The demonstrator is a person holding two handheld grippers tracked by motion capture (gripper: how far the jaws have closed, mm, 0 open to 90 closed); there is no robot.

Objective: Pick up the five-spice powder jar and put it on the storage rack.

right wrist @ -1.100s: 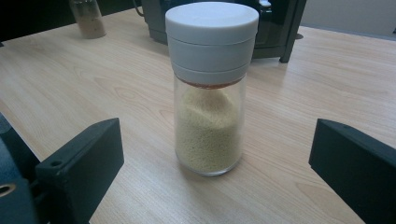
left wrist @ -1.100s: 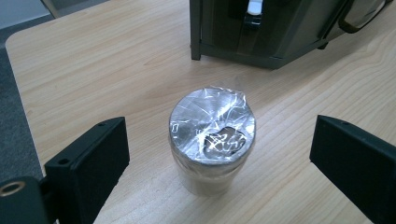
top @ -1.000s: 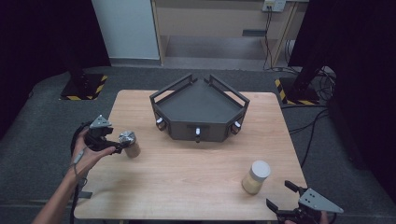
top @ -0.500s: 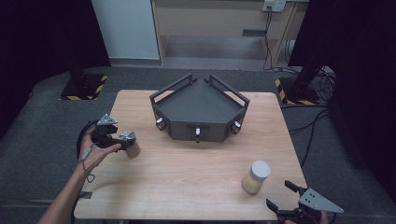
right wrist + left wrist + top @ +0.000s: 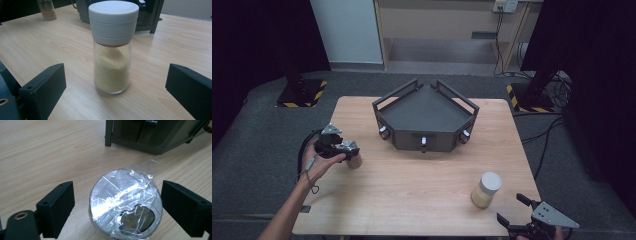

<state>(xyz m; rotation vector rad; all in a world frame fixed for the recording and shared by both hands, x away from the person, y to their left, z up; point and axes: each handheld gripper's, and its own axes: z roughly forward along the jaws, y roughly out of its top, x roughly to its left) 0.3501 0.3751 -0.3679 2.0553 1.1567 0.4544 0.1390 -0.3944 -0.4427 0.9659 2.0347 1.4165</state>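
Note:
A small jar with crinkled clear film over its top stands at the table's left. My left gripper reaches over it from the left. The jar sits between the jaws, which have just been closing, with a gap still showing on each side. A taller glass jar with a white lid holds yellow grains and stands upright at the front right. My right gripper sits just off the table's front right corner, open wide, with the jar a little ahead of its jaws.
A dark angular tray with raised rails stands at the table's back middle; its front wall lies just beyond the small jar. The small jar shows far off in the right gripper view. Bare wood lies between the two jars.
The left hand has edged right and down, bringing its gripper closer over the small jar. The right gripper and the white-lidded jar have stayed put.

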